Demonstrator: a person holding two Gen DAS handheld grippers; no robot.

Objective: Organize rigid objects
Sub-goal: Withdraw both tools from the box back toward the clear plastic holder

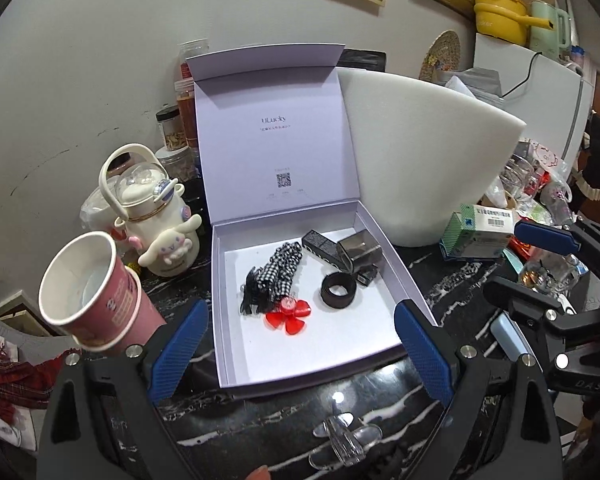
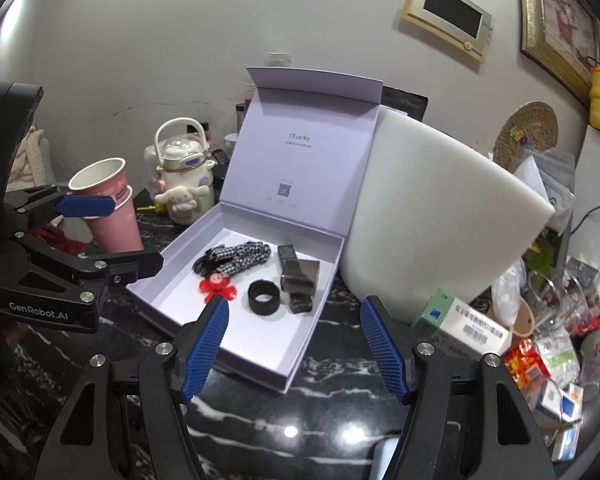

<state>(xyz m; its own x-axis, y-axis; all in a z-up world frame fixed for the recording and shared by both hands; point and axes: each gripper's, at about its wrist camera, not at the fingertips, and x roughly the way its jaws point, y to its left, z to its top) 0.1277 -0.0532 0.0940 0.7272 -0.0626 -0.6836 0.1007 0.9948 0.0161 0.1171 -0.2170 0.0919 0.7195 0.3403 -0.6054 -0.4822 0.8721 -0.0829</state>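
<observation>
An open lilac box (image 1: 414,280) (image 2: 300,364) stands on the black marble counter with its lid up. Inside lie a black-and-white checked fabric piece (image 1: 278,270) (image 2: 240,256), a red flower-shaped clip (image 1: 288,314) (image 2: 216,286), a black ring (image 1: 339,289) (image 2: 264,297), and dark rectangular blocks (image 1: 358,250) (image 2: 300,276). My left gripper (image 1: 300,344) is open and empty in front of the box; it also shows in the right wrist view (image 2: 112,236). My right gripper (image 2: 294,340) is open and empty at the box's near edge. A clear plastic clip (image 1: 346,438) lies on the counter below the left gripper.
A white foam block (image 1: 428,152) (image 2: 440,216) leans right of the box. Stacked pink paper cups (image 1: 96,292) (image 2: 108,208) and a white Cinnamoroll bottle (image 1: 160,220) (image 2: 186,180) stand left. A green-white medicine box (image 1: 476,232) (image 2: 464,328) and cluttered packets sit right.
</observation>
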